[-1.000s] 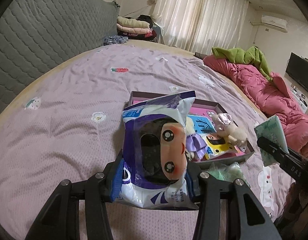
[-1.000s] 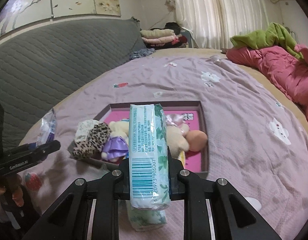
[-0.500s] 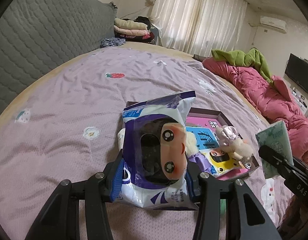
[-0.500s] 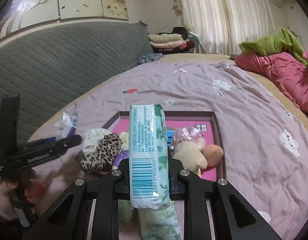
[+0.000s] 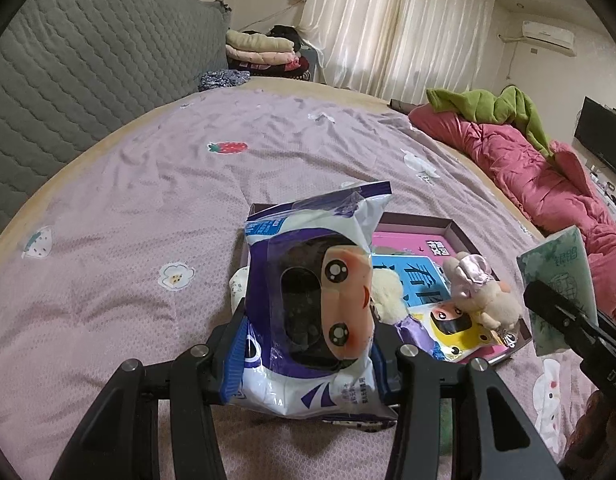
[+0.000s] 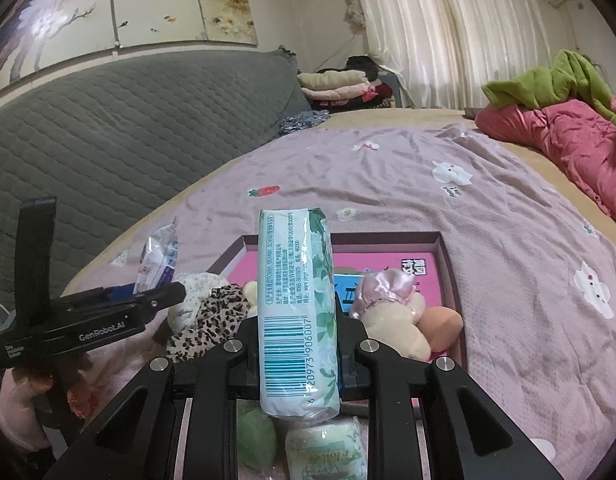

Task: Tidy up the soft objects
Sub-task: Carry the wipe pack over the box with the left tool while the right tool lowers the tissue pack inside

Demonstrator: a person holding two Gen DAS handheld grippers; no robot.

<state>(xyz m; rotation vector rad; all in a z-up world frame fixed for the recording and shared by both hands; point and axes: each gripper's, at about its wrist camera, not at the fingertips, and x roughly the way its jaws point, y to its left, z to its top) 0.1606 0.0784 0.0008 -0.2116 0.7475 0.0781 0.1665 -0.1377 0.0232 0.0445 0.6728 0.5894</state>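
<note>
Soft objects are shown mid-sort on a lilac bedsheet [image 5: 156, 184], where a shallow pink-lined box [image 5: 460, 236] is being filled. At left, a blue-and-white plastic pack [image 5: 308, 304] printed with a cartoon face is pinched upright by the left gripper [image 5: 308, 364], its fingers pressed against the pack's sides. Compared with a second ago, the box is seen lower and nearer under this gripper, so the pack is judged to have been carried closer to its drop point. At right, a slim green tissue pack [image 6: 296, 312] is clamped on edge by the right gripper [image 6: 298, 354], its jaws nearly together on the pack's narrow faces; the box has likewise drawn closer beneath it.

Only the left wrist view shows the printed cards on the box floor and the television [image 5: 600, 140] on the far wall. Only the right wrist view reveals a leopard-print cloth [image 6: 212, 320] at the box's near left corner, a peach-coloured sponge [image 6: 440, 324] beside the plush bear [image 6: 392, 320], further green packs [image 6: 324, 452] lying under the gripper, and a hand [image 6: 16, 412] in a pink sleeve on the left tool's handle.
</note>
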